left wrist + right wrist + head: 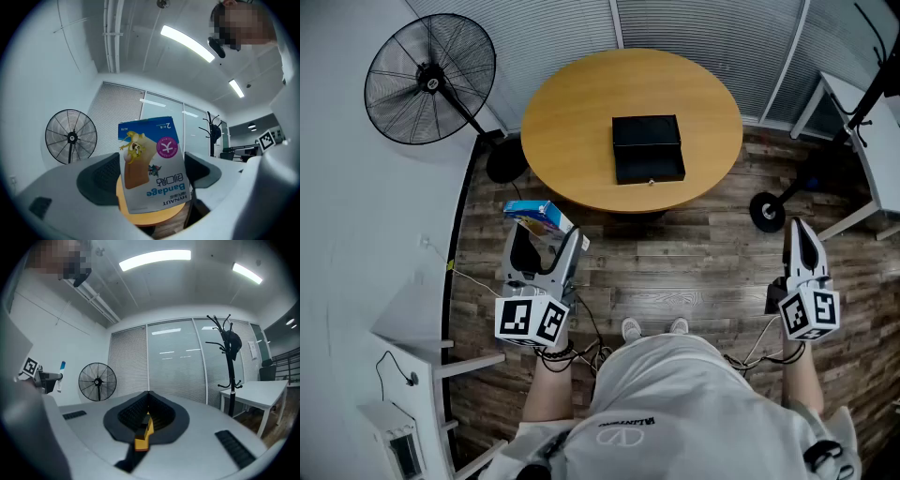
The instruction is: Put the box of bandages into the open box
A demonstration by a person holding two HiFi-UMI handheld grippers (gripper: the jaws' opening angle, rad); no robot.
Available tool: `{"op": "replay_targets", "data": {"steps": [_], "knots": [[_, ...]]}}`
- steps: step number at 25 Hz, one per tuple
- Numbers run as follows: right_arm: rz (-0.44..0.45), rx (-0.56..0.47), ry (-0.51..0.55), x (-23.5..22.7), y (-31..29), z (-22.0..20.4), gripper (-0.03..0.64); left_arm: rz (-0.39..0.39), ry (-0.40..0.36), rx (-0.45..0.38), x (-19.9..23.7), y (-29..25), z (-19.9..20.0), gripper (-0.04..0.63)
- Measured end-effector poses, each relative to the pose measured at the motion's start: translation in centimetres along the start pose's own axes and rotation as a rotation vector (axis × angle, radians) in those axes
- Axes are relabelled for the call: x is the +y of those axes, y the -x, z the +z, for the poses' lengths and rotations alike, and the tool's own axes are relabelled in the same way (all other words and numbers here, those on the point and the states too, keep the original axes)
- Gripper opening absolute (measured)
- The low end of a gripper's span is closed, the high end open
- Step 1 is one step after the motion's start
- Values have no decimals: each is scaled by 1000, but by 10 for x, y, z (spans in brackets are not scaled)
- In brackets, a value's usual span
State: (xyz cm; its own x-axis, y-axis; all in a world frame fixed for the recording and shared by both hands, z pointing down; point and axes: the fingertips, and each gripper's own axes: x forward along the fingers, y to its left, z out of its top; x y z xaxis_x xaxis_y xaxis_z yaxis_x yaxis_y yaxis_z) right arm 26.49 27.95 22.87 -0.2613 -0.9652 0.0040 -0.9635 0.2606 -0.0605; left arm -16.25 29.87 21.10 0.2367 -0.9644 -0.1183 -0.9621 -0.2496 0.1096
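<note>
The box of bandages, blue and white with a cartoon print, hangs in the air in front of the round wooden table. My left gripper is shut on it, jaws set wide. In the left gripper view the box of bandages stands upside down between the dark pads. The open black box lies in the middle of the table, lid folded back. My right gripper is held over the floor at the right, shut and holding nothing; its jaws meet at the tips.
A standing fan is left of the table. A white desk and a stand's black base sit at the right, with a coat rack beyond. A white shelf unit stands at the lower left. Cables lie on the wooden floor.
</note>
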Motion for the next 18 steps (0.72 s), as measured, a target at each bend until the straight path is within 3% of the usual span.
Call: {"op": "replay_targets", "data": {"steps": [9, 18], "knots": [[5, 4, 8, 23, -10, -1, 17, -9, 13, 12, 13, 0, -2, 437], [-12, -5, 23, 67, -12, 0, 18, -73, 57, 11, 36, 4, -9, 437]]}}
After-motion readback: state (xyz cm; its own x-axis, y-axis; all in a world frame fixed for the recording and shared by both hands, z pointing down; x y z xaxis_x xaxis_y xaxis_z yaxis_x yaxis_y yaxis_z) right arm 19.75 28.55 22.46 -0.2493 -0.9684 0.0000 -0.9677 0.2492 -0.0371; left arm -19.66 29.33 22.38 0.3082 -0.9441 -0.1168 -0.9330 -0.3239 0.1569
